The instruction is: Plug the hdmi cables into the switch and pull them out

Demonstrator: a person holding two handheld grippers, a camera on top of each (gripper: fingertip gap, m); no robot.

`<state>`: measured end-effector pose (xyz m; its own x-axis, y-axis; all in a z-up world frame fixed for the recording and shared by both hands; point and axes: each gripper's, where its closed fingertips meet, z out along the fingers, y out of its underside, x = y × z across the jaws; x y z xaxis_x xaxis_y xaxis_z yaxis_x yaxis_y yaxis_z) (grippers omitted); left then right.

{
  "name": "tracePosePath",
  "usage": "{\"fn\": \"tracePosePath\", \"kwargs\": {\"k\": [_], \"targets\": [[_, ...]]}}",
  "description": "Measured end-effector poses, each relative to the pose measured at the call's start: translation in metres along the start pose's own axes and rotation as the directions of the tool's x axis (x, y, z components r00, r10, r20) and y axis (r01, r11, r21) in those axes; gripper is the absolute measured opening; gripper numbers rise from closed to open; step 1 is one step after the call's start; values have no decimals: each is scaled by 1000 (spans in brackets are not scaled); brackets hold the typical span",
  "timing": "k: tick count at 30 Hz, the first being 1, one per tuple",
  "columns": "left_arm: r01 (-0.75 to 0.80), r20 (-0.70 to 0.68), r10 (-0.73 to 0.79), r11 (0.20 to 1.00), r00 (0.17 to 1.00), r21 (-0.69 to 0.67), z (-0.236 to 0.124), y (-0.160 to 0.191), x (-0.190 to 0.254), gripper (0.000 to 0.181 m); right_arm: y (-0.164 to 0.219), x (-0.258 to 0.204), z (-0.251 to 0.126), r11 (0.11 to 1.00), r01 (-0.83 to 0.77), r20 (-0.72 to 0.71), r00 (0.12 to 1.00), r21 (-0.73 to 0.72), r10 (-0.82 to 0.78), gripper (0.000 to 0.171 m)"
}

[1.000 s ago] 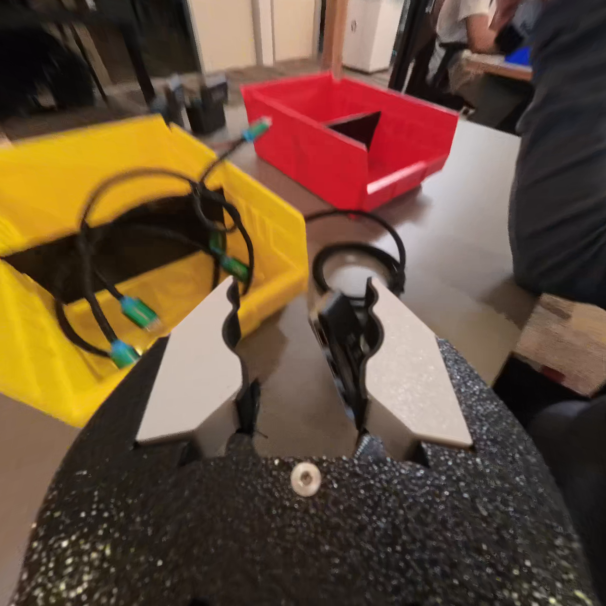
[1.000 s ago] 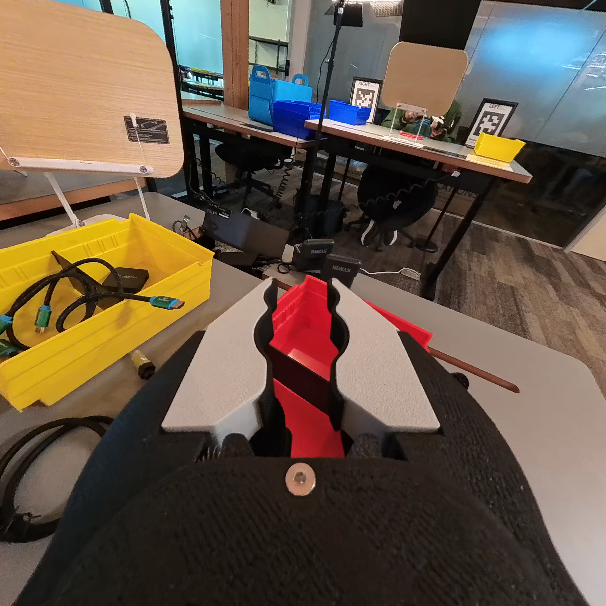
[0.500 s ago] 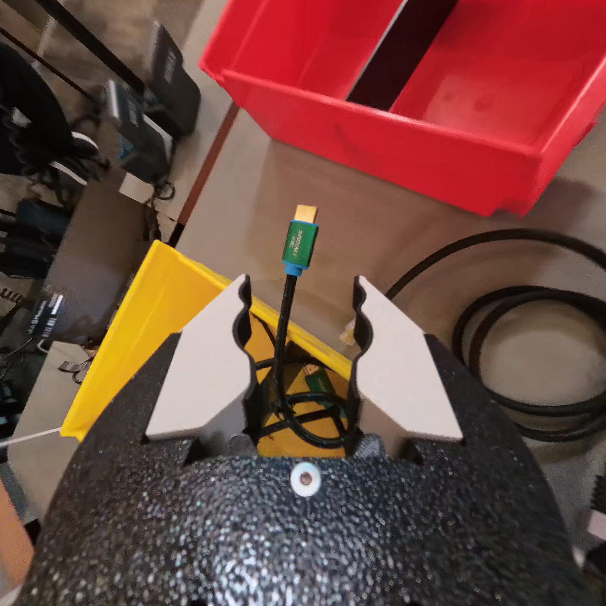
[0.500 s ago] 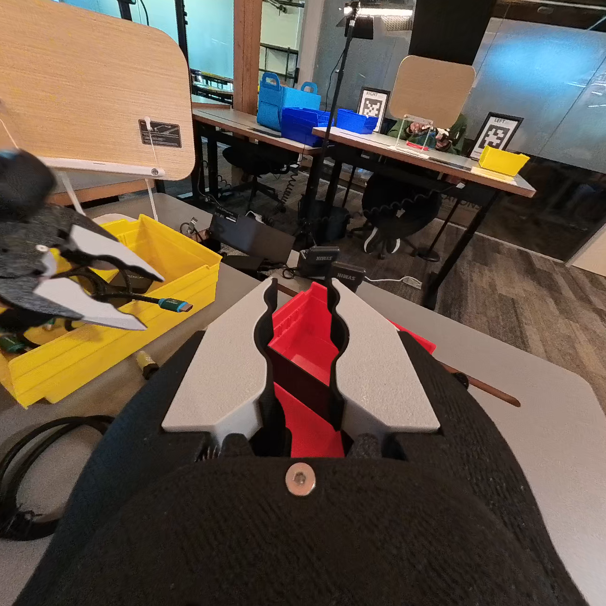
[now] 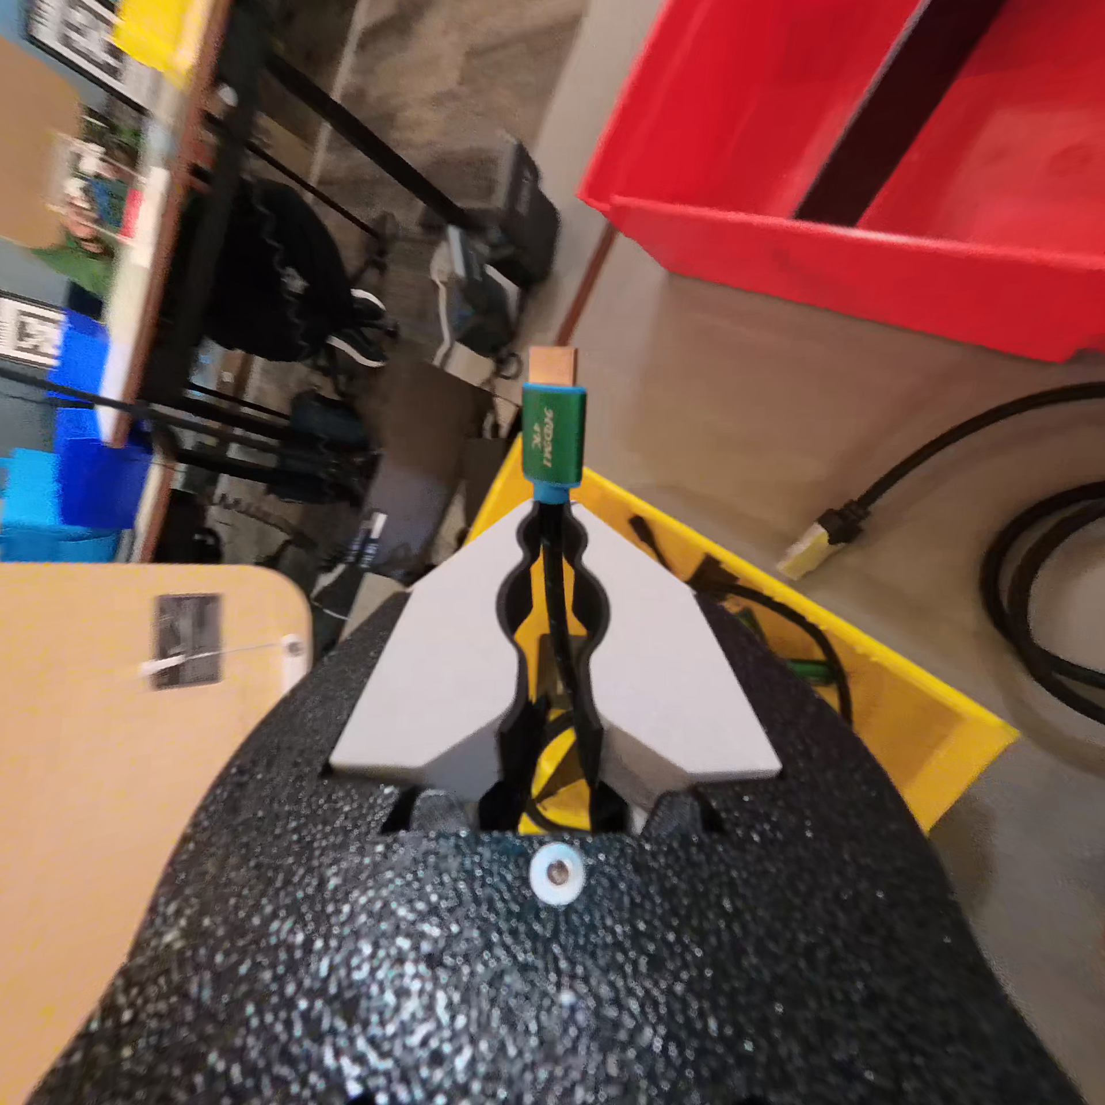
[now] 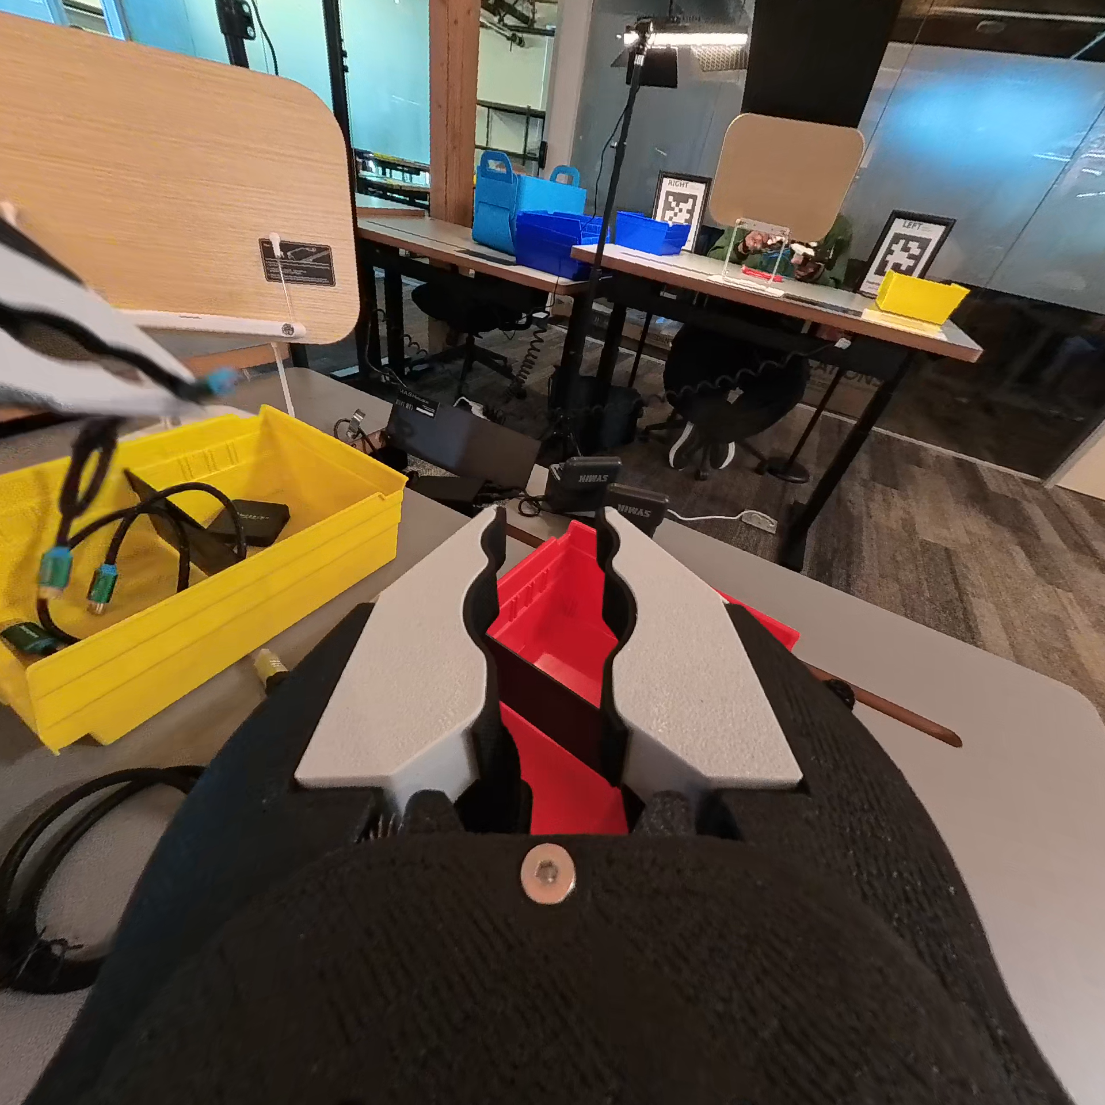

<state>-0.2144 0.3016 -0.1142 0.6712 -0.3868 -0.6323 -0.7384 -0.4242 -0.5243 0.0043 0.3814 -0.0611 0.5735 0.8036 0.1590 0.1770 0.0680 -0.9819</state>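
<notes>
My left gripper (image 5: 551, 508) is shut on a black HDMI cable just behind its green plug (image 5: 551, 433), which sticks out past the fingertips with its gold end forward. It holds the cable above the yellow bin (image 5: 897, 675). In the right wrist view the left gripper (image 6: 179, 382) is raised at the upper left, with cable hanging into the yellow bin (image 6: 239, 616). A black switch box (image 6: 254, 517) and two more green plugs (image 6: 57, 568) lie in that bin. My right gripper (image 6: 550, 520) is open and empty above the red bin (image 6: 556, 610).
The red bin (image 5: 837, 275) has a black divider. A thick black cable coil (image 5: 1016, 568) with a pale connector (image 5: 807, 547) lies on the grey table between the bins. A tilted wooden board (image 6: 167, 179) stands behind the yellow bin. The table's far edge drops to the floor. Across from one pair of fingers to the other is roughly 25 cm.
My left gripper swung over the yellow bin, closed on the cable behind the green plug and lifted it up. My right gripper has stayed open over the red bin.
</notes>
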Motion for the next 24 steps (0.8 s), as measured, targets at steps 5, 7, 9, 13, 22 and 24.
{"fn": "tracePosePath", "kwargs": {"k": [5,7,9,13,22,24], "targets": [[-9,154,-9,993,988,114,-73,-33,-56,4,0,0,0,1000,0,0,1000,3,0,29],[-18,182,-13,985,983,169,-101,-51,-67,4,-1,1,-1,1000,-2,-2,1000,5,2,29],[-18,175,-25,970,984,241,-126,-72,-68,4,0,3,-1,1000,-5,-6,1000,5,5,29],[18,57,-46,910,997,414,-166,-116,-43,4,1,7,-3,1000,-13,-16,1000,7,13,29],[204,-314,8,745,949,635,-188,-174,56,4,2,13,-7,1000,-19,-37,999,9,19,29],[270,-375,-13,716,927,644,-180,-176,75,4,1,16,-9,1000,-18,-46,999,10,19,29]]}}
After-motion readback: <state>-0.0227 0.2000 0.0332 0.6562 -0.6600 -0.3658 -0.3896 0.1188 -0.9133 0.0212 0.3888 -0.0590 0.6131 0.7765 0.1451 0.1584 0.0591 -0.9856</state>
